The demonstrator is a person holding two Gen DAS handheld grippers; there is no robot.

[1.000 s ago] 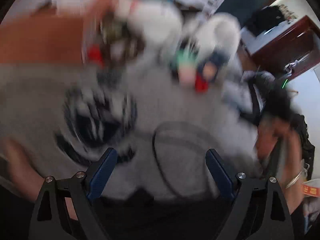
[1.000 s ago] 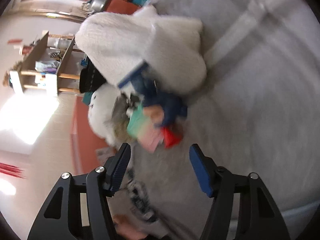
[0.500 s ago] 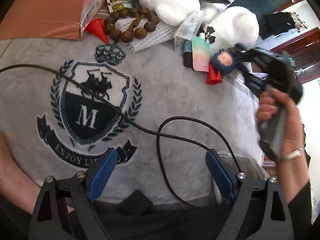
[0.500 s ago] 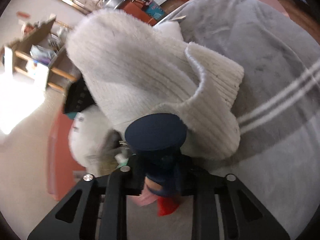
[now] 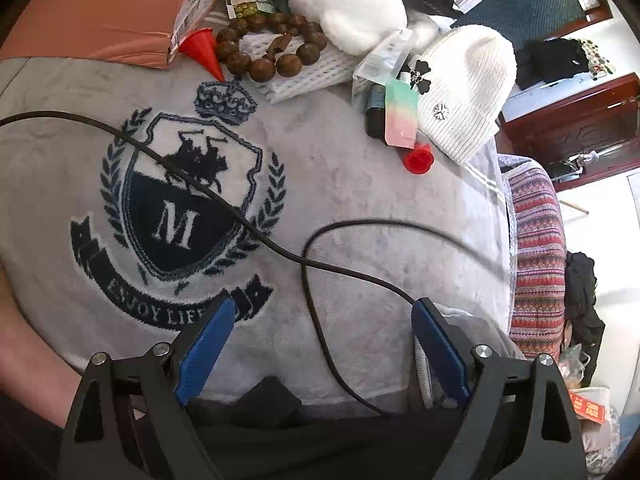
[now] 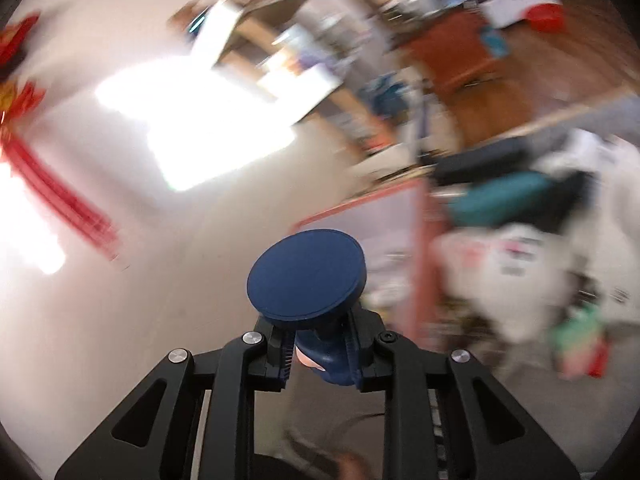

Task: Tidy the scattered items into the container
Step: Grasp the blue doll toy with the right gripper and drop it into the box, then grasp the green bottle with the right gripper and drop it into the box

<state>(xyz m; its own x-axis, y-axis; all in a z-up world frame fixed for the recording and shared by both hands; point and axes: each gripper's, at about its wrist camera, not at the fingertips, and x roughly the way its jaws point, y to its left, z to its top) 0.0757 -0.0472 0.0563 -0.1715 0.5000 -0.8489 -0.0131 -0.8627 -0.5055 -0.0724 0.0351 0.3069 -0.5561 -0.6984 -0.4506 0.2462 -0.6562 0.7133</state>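
Note:
My right gripper (image 6: 320, 354) is shut on a small blue doll (image 6: 308, 284) with a round flat cap, held up in the air; that view is blurred. Behind the doll stands the open pink box (image 6: 384, 232). My left gripper (image 5: 320, 344) stands open over the grey blanket (image 5: 360, 184) with nothing between its fingers. Scattered at the far side lie a white knit hat (image 5: 464, 92), a white plush toy (image 5: 352, 8), a wooden bead bracelet (image 5: 268, 48), two red cones (image 5: 202, 50) (image 5: 418, 158), a pastel pouch (image 5: 400, 116) and a dark tube (image 5: 376, 110).
The pink box (image 5: 100, 12) sits at the blanket's far left in the left wrist view. A black cable (image 5: 248, 224) loops across the blanket. A white mesh pad (image 5: 304, 76) lies under the beads. A patterned cloth (image 5: 536, 248) hangs off the right edge.
My right gripper closed on the blue doll beside the white hat, lifted it off the blanket and swung toward the pink box. The right hand has left the left wrist view.

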